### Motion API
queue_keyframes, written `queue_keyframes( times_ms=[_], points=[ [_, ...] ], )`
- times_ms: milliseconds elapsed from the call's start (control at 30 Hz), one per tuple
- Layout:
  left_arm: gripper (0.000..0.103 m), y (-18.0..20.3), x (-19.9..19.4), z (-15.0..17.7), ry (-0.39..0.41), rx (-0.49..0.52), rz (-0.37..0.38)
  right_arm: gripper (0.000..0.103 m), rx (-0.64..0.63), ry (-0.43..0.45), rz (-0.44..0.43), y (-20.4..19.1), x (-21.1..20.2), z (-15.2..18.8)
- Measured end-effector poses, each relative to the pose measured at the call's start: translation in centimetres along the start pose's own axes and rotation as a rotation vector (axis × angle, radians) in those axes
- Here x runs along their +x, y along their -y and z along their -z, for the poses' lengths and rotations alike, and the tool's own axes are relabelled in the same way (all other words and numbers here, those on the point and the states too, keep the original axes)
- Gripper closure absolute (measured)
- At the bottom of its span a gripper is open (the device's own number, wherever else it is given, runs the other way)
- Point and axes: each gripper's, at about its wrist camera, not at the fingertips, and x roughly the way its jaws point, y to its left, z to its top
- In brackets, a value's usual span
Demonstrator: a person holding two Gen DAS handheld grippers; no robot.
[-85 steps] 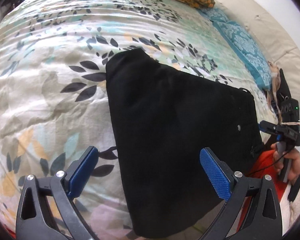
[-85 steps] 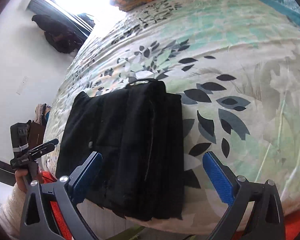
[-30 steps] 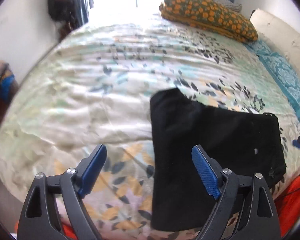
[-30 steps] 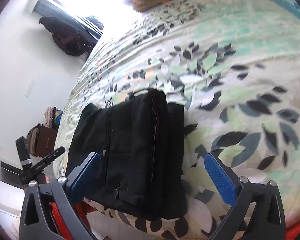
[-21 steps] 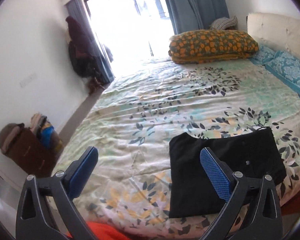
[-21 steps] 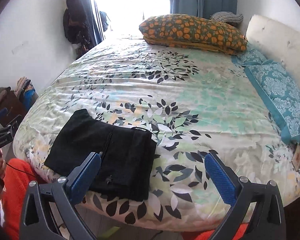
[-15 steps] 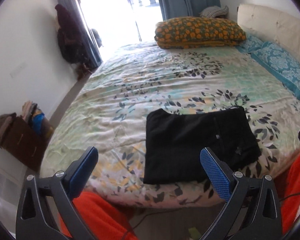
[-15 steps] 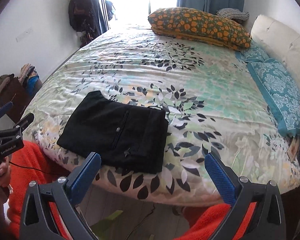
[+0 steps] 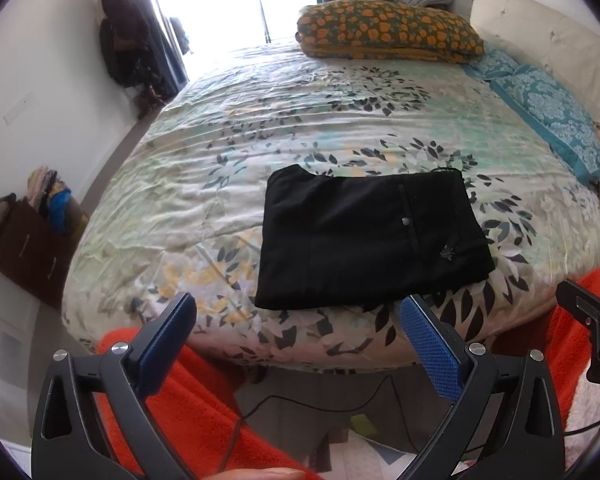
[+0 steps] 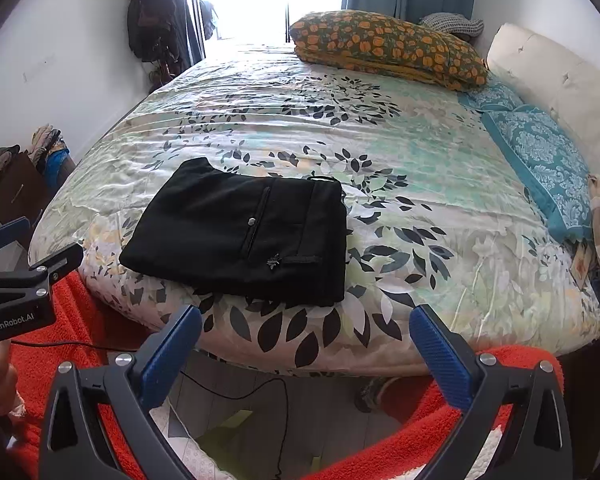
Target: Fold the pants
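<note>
My left claw [image 9: 296, 344] and right claw [image 10: 306, 344] gape empty; the pants [image 10: 244, 232] near the bed [image 10: 440, 184] edge could slide off if nudged.

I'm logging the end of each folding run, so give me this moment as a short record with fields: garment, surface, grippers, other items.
garment: black pants, folded into a flat rectangle, near the bed's front edge
surface: leaf-print bedspread
left gripper: jaws open, empty, clear of the pants
right gripper: jaws open, empty, clear of the pants
other items: orange-patterned pillow, teal pillow
</note>
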Motion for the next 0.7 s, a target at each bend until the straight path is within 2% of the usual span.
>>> queue_keyframes(
  times_ms=[533,700],
  points=[
    [0.001,0.0,1.1,0.3,-0.039,-0.024,0.039,0.0,-0.01,-0.013,0.012,-0.8,0.9,0.1],
    [0.001,0.3,0.7,0.4,-0.005,-0.005,0.023,0.0,-0.007,-0.016,0.009,-0.8,1.2,0.1]
  ],
)
